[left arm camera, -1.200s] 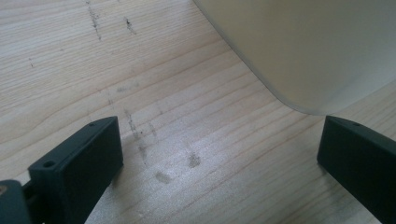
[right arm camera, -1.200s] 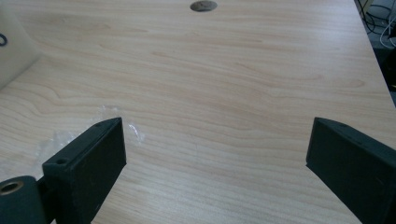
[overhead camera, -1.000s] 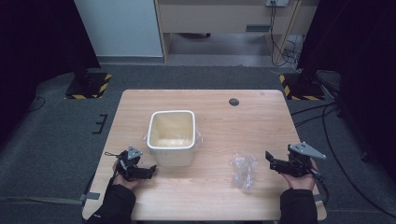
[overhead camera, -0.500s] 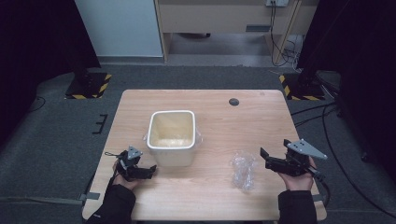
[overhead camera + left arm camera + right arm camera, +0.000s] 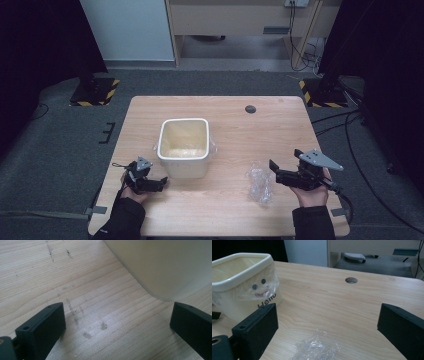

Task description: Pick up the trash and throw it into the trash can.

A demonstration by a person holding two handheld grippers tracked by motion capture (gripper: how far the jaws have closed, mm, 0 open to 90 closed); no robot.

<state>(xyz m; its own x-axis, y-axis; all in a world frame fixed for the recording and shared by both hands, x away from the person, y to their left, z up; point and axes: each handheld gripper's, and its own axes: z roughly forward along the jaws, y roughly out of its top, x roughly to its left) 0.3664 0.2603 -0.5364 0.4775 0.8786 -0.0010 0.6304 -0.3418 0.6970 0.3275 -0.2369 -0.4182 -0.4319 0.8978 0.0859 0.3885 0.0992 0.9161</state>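
Two grippers: both with jaws spread wide and nothing between them.
Change: your right gripper (image 5: 274, 171) has edged in toward the crumpled clear plastic (image 5: 260, 183) over the last second; your left gripper (image 5: 161, 183) has stayed put by the bin.
Meaning: you look to be at the approach for a pick-up of the plastic, with no contact yet; the grasp itself is not begun.
Plastic, place: on the wooden table (image 5: 240, 135), right of the white bin (image 5: 183, 145) and well apart from it, just ahead of your right jaw tips; in the right gripper view it lies low between the jaws (image 5: 317, 348).
Plastic, long axis: roughly near-to-far on the table, in the high view, though the wad is too crumpled to give it a clear front.
Bin: upright, open mouth up, a clear liner over its rim (image 5: 249, 287).
Left gripper, place: low on the table with the bin's near corner (image 5: 170, 267) just ahead of its jaws.
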